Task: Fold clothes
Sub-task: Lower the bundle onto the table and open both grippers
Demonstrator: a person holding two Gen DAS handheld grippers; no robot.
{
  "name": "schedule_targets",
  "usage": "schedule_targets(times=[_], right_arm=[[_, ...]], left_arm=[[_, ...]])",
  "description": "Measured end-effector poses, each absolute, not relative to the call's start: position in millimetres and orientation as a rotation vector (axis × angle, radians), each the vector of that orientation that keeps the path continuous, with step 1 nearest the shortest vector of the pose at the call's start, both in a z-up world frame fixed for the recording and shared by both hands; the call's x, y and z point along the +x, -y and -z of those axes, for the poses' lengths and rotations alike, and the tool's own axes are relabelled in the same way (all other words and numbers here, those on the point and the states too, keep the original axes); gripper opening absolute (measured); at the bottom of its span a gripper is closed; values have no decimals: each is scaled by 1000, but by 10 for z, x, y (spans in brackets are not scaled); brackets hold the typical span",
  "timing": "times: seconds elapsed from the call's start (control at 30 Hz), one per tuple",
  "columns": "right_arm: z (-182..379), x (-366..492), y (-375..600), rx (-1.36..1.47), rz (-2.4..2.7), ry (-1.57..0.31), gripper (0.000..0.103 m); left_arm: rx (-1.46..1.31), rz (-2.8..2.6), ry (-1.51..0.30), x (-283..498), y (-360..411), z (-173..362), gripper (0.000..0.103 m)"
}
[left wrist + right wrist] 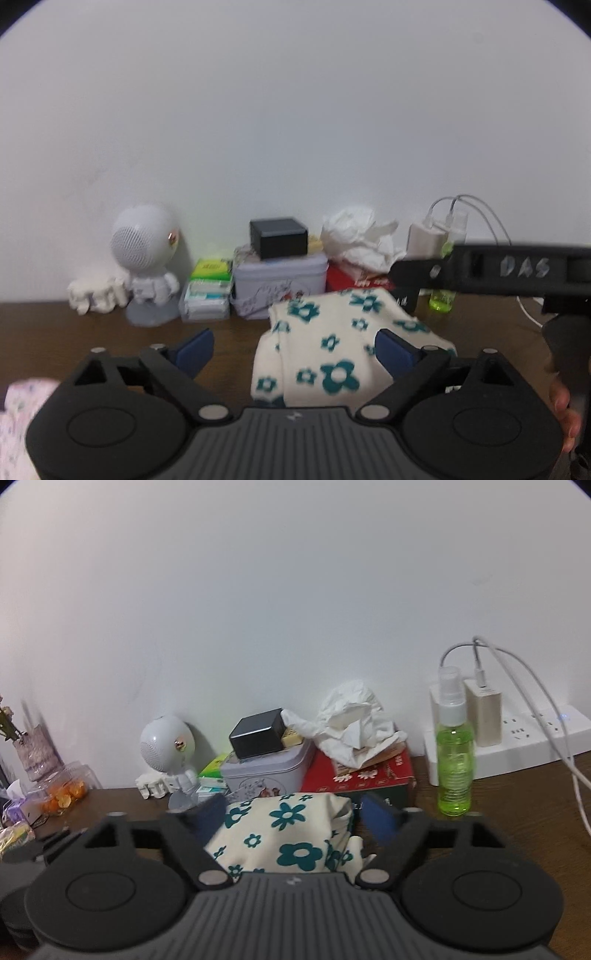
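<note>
A folded cream garment with teal flowers [332, 343] lies on the brown table, near the clutter at the wall. My left gripper [295, 349] is open, its blue fingertips [195, 349] spread wide, the cloth lying in front of its right finger. My right gripper [295, 814] is open too, with the same folded garment [288, 834] between and just ahead of its blue fingers. The right gripper's black body [498, 273] reaches in from the right in the left wrist view, above the cloth. Neither gripper holds anything.
Along the wall stand a white astronaut speaker [146, 258], a tin box [277, 284] with a black box on top, a red tissue box [362, 771], a green spray bottle [454, 753] and a power strip with cables [517, 734]. A pink floral cloth [22, 413] lies at left.
</note>
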State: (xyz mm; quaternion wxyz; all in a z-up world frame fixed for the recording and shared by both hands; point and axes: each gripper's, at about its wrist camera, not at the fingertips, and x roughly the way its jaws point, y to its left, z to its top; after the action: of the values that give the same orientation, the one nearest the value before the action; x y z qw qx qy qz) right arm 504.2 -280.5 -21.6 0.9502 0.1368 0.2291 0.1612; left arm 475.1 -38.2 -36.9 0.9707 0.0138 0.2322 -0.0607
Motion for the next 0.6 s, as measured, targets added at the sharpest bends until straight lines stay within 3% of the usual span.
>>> schedule_targets(times=[0.03,0.6], right_arm=[[206,5025,2807,276,-322,-463,103],[94,4561,2742,197,-266,-471,103]], left_arm=[[21,115,-479,4730,376,381,95],[-40,74,-492,4246,166,291,97]])
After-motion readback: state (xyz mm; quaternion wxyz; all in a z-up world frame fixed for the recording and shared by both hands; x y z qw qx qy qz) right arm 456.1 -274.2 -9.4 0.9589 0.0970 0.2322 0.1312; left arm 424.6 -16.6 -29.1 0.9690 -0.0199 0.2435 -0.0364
